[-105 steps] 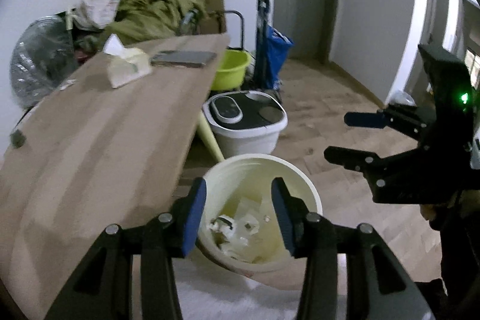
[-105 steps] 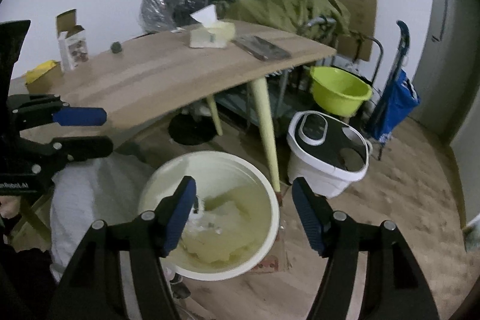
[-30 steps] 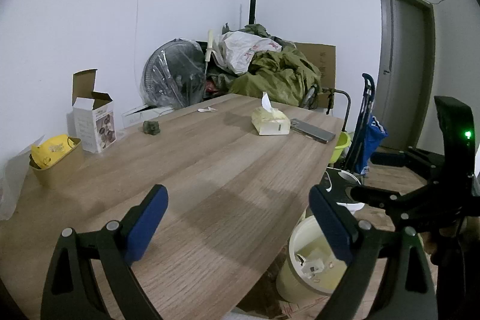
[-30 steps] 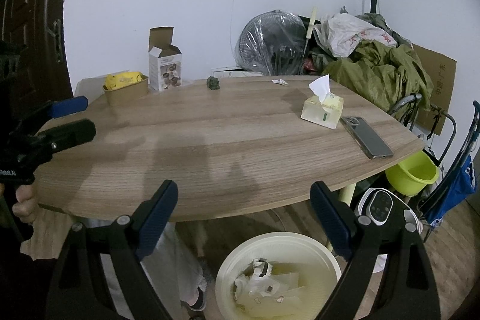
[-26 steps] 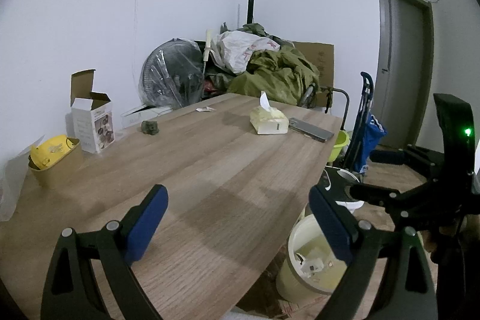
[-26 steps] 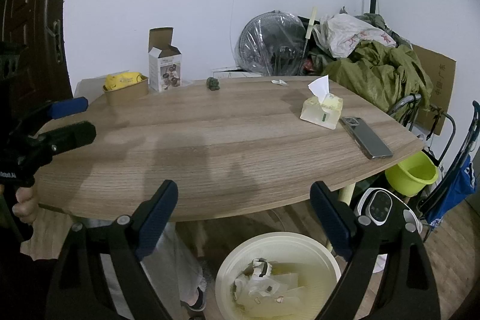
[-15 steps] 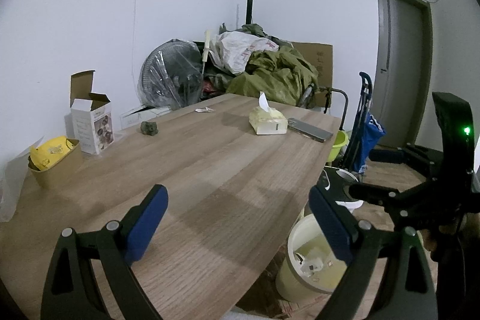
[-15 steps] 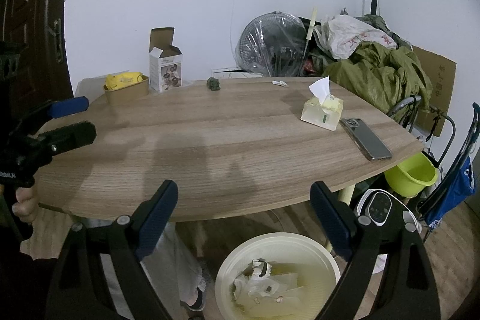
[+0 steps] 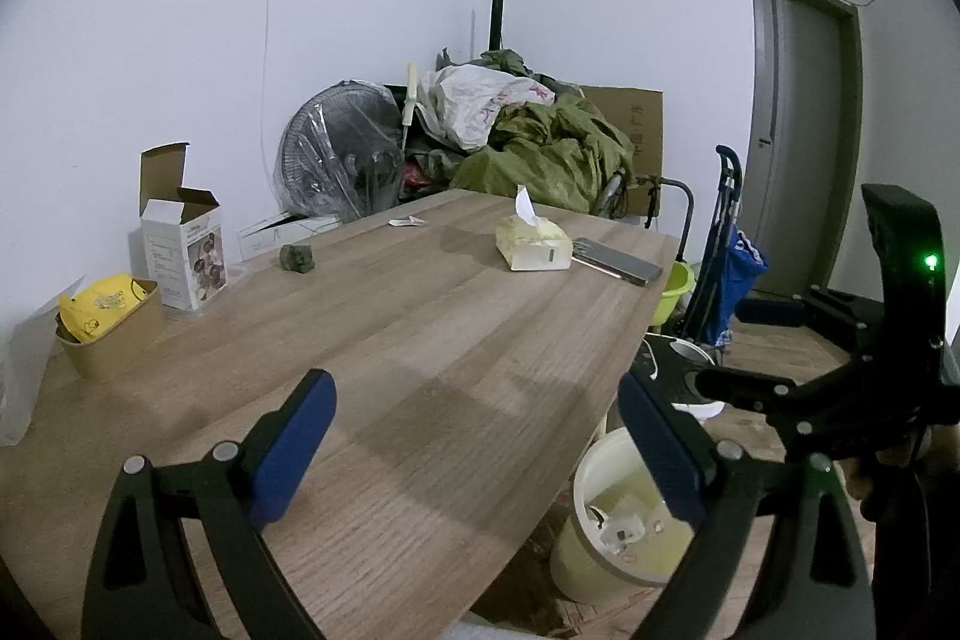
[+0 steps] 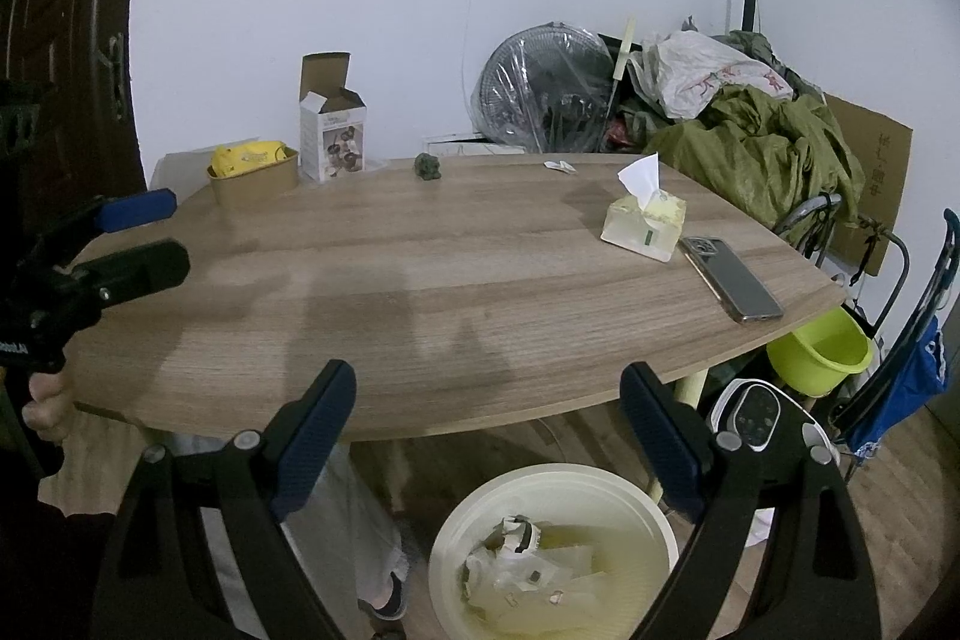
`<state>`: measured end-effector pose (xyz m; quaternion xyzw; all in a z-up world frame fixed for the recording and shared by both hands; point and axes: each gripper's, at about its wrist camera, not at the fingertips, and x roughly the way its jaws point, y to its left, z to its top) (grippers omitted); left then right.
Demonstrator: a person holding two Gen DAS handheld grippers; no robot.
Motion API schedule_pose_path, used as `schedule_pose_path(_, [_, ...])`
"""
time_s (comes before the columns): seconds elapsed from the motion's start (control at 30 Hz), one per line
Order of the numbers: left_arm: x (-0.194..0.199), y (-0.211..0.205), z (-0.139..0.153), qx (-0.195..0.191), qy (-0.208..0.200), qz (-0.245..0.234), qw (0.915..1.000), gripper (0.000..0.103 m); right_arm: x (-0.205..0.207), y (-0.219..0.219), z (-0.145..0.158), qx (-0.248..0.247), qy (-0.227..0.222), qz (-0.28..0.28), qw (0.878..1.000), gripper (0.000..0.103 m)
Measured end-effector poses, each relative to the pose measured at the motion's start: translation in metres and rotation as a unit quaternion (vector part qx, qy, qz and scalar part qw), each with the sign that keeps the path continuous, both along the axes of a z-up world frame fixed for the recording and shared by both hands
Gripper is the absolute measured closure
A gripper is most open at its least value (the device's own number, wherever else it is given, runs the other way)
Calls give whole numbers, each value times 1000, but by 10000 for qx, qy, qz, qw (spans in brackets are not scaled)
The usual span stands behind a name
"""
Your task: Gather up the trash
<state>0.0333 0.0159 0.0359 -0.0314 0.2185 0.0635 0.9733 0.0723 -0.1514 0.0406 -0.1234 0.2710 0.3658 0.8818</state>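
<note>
A cream trash bin (image 10: 552,550) with crumpled white wrappers inside stands on the floor below the wooden table's (image 10: 420,292) near edge; it also shows in the left wrist view (image 9: 606,526). My left gripper (image 9: 477,451) is open and empty above the table's near end. My right gripper (image 10: 486,427) is open and empty, above the bin in front of the table. On the table lie a small dark green crumpled lump (image 10: 428,167), a small white scrap (image 10: 559,165), and a brown paper bowl holding a yellow wrapper (image 10: 252,169).
An open white carton (image 10: 330,130), a tissue pack (image 10: 645,217) and a phone (image 10: 732,277) are on the table. A green basin (image 10: 819,349), a white appliance (image 10: 759,415), a blue trolley (image 10: 912,370), a wrapped fan (image 10: 546,91) and piled clothes (image 10: 756,148) stand beyond it.
Over 3.5 s both grippers rose from over the bin to table height and opened wider. In the last second nothing has visibly moved.
</note>
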Motion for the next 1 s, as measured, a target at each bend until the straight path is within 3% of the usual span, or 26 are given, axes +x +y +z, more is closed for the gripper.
schedule_pose_path(1.0, [5, 3, 3, 28, -1, -53, 10000, 8, 0, -3, 1, 6, 1, -53, 10000, 14])
